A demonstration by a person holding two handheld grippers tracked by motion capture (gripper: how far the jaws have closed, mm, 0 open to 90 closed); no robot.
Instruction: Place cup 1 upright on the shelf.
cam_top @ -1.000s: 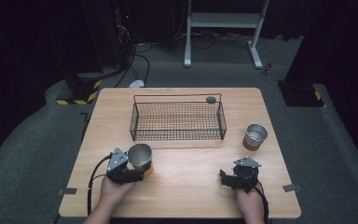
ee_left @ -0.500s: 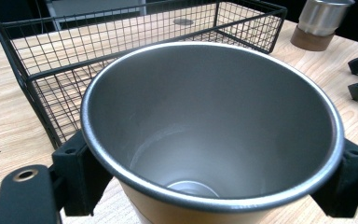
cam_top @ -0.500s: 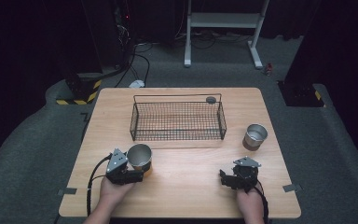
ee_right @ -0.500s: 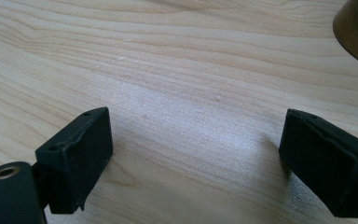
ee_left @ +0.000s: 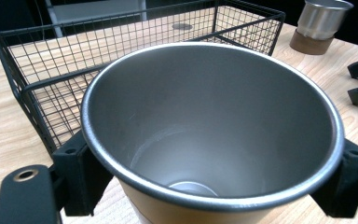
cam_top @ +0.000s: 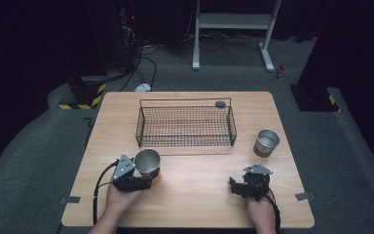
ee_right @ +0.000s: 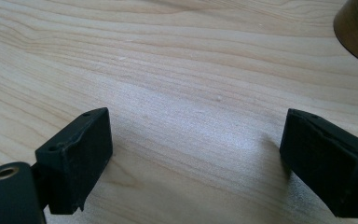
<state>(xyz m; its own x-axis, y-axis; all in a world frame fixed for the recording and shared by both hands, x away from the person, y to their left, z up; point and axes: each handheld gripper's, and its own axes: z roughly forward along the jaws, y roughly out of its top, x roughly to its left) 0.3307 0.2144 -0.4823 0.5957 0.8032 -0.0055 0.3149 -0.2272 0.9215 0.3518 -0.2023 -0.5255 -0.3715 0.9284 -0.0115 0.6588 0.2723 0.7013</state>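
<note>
Left claw (cam_top: 143,176) clenched on the near steel cup (cam_top: 147,163), right claw (cam_top: 237,187) released: lift upright, clearing the wire basket (cam_top: 185,126) rim.

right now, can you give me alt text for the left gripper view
A steel cup, empty and seen from above its open mouth, is clamped between the left tongs just in front of a black wire basket on a wooden table. A second steel cup stands at top right.
</note>
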